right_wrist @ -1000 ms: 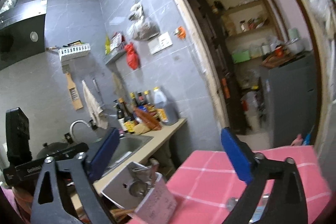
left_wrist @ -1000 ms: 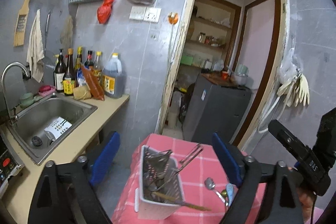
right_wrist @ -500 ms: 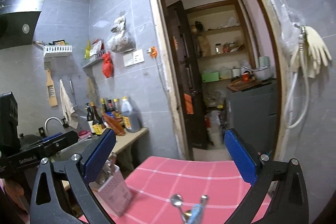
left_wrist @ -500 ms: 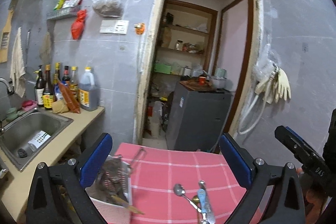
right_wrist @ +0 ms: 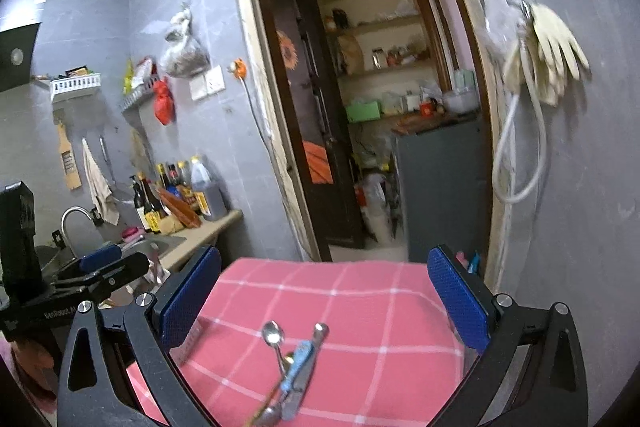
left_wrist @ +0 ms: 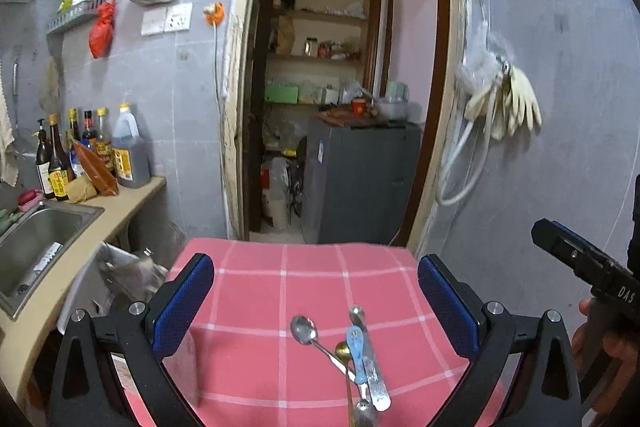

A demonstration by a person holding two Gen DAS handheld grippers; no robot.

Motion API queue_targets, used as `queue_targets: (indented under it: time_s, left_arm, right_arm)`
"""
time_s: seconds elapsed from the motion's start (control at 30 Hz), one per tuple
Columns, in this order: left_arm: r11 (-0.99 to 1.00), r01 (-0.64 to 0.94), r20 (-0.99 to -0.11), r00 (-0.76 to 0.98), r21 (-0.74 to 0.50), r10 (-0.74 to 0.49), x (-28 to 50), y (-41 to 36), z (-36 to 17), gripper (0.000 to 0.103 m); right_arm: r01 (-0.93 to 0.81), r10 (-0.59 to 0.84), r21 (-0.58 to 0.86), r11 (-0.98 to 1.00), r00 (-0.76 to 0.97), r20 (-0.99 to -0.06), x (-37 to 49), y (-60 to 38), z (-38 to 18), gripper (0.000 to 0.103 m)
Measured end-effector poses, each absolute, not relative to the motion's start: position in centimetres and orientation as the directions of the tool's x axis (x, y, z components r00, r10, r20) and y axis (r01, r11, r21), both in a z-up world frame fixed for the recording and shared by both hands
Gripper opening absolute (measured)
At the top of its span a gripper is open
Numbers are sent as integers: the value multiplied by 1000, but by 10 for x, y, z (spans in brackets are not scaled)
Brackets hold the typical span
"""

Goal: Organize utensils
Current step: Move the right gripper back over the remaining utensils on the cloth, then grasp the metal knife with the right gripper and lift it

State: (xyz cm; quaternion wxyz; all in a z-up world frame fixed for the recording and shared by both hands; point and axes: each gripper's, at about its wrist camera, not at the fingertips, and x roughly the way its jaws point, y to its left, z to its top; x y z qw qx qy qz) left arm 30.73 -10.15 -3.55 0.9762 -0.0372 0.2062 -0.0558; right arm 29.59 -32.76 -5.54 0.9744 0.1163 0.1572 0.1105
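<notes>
From the left wrist camera, the left gripper (left_wrist: pixel 316 301) has its jaws wide apart, having just been opening, with nothing gripped. Between them, a small pile of utensils (left_wrist: pixel 354 359) lies on a pink checked tablecloth (left_wrist: pixel 280 291); a white utensil holder (left_wrist: pixel 116 279) stands at its left edge. From the right wrist camera, the right gripper (right_wrist: pixel 324 293) also has its jaws apart over the same pile (right_wrist: pixel 294 367).
</notes>
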Motion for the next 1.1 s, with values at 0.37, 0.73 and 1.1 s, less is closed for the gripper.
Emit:
queue_targets:
  time_s: [0.37, 0.73, 1.1]
  left_arm:
    - [997, 47, -527, 847, -66, -75, 350, -118, -99, 103]
    - [990, -1, -670, 737, -138, -92, 400, -106, -155, 70]
    - [978, -30, -761, 634, -206, -140, 437, -92, -195, 39]
  right_arm:
    - [-174, 309, 330, 928, 854, -419, 340, -334, -131, 95]
    - [-221, 421, 378, 899, 678, -603, 400, -295, -205, 48]
    - [-265, 502, 429, 863, 543, -673, 446, -263, -245, 30]
